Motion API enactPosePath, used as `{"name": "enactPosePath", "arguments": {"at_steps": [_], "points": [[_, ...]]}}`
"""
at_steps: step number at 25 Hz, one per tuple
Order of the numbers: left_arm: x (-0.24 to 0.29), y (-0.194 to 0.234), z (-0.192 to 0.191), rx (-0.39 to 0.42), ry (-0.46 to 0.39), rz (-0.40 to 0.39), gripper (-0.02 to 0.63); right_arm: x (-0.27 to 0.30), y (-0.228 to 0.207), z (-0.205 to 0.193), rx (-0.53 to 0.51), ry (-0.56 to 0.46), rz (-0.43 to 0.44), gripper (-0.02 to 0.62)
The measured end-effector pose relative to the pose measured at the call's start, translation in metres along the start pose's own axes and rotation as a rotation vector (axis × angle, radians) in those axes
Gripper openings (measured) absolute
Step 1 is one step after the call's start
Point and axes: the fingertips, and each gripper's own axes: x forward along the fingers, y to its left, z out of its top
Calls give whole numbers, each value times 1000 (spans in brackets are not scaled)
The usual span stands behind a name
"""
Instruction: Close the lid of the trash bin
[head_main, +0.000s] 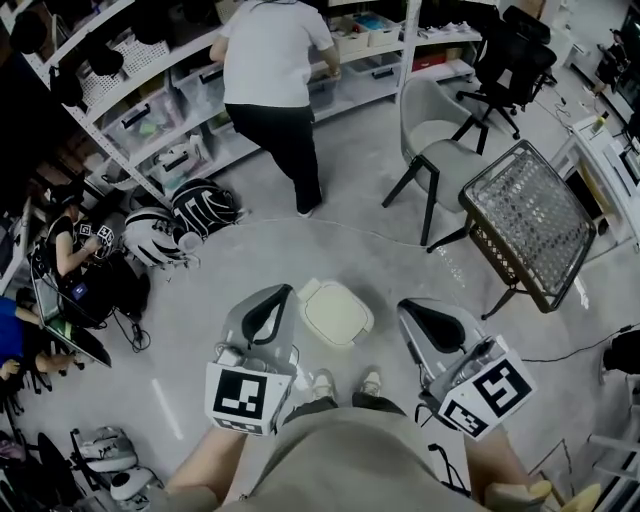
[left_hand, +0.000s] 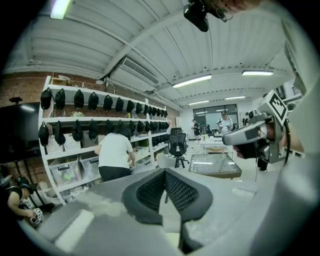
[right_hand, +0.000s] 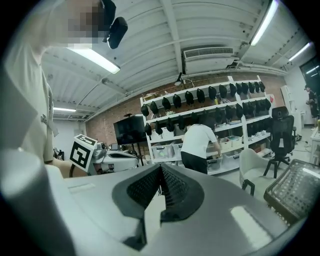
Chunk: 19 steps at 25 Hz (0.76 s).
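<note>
A pale cream trash bin (head_main: 335, 312) stands on the grey floor just ahead of my feet, its lid lying flat on top. My left gripper (head_main: 278, 298) hangs to the bin's left and my right gripper (head_main: 410, 308) to its right, both raised and apart from it. Each is shut with nothing between its jaws. The left gripper (left_hand: 164, 172) and right gripper (right_hand: 160, 168) views look level across the room, and the bin does not show in them. In the left gripper view the right gripper's marker cube (left_hand: 276, 106) appears at the right.
A person in a white shirt (head_main: 275, 60) bends at the shelves (head_main: 150, 110) beyond. A grey chair (head_main: 440, 150) and a wire-mesh table (head_main: 530, 220) stand at the right, striped bags (head_main: 190, 215) and a seated person (head_main: 65, 250) at the left. My shoes (head_main: 322, 385) are behind the bin.
</note>
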Motion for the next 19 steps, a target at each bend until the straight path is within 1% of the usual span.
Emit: {"name": "enactPosePath", "arguments": {"at_steps": [2,5,8,19], "points": [[-1,-2,5,17,-8,-2,3,-1,0,1,-6,2,-1,3],[-3,-8,15,6,-24,2,3,-3,-1,5,-23,2,-4,3],[-6,-14,22,20,-42,2,3,-7,-1,7,-34,-4,-9,3],[-13,-20,31,29,-64,-4,3,-14,-1,9,-45,-5,-28,3]]}}
